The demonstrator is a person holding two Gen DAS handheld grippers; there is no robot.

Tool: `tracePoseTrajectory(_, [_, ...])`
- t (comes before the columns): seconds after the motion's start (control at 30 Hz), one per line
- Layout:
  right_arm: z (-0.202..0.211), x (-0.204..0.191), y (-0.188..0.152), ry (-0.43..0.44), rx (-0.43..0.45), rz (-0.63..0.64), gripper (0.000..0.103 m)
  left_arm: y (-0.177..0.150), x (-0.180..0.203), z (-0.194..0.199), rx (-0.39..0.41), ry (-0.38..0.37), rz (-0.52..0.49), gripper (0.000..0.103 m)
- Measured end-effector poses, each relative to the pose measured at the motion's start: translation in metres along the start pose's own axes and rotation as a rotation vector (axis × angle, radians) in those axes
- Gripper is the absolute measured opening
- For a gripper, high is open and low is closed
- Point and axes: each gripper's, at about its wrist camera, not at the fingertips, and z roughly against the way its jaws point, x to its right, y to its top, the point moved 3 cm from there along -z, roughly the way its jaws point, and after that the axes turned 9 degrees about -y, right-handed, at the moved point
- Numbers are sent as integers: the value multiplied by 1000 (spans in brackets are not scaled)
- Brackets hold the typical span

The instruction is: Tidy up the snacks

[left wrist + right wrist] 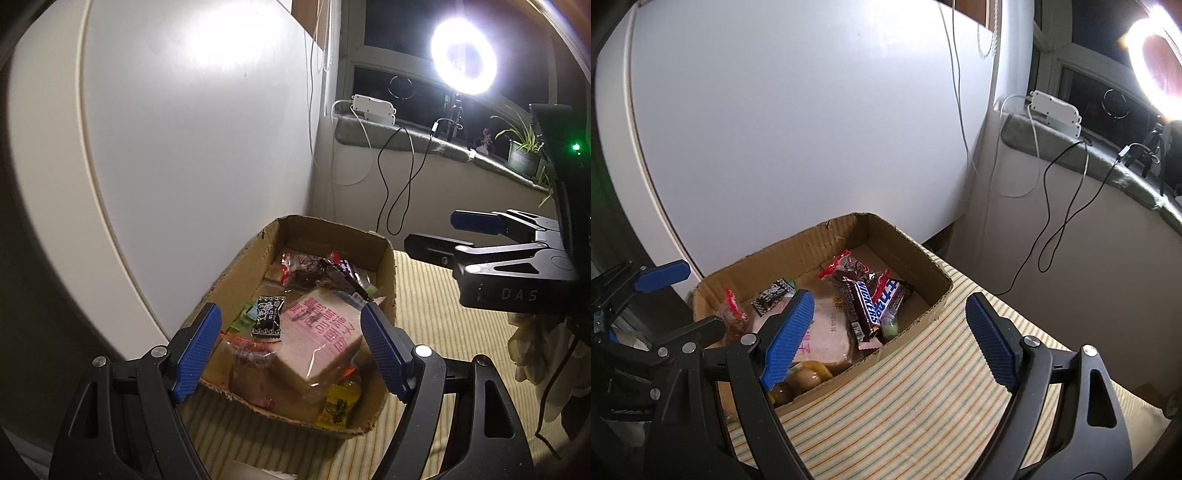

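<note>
A cardboard box [386, 266] [934, 277] stands on a striped cloth and holds several snacks: a wrapped bread pack with pink print [317, 336] [823, 332], a Snickers bar [862, 304], a black-and-white candy [267, 317] [770, 295], a red-edged packet [301, 267] [849, 267], and a yellow packet [338, 404]. My left gripper [291, 347] hovers open and empty over the box's near end. My right gripper [890, 336] is open and empty at the box's right edge; it also shows in the left wrist view [439, 236].
A large white panel [166, 129] [794, 110] stands right behind the box. The striped cloth [923, 387] stretches to the right. A windowsill with a white power strip [373, 107], cables, a ring light [463, 55] and a plant [522, 147] lies beyond.
</note>
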Motion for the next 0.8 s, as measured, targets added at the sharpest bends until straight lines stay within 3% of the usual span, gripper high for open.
tracePoseTrajectory(0.13, [17, -2, -3, -4, 19, -6, 87, -3, 4, 9, 11, 3, 0, 78])
tracePoseTrajectory(0.27, [36, -4, -10, -18, 51, -12, 103, -6, 9, 20, 29, 1, 2, 78])
tracePoseTrajectory(0.8, [79, -11, -47, -48, 77, 0, 103, -24, 29, 50, 48, 15, 6, 81])
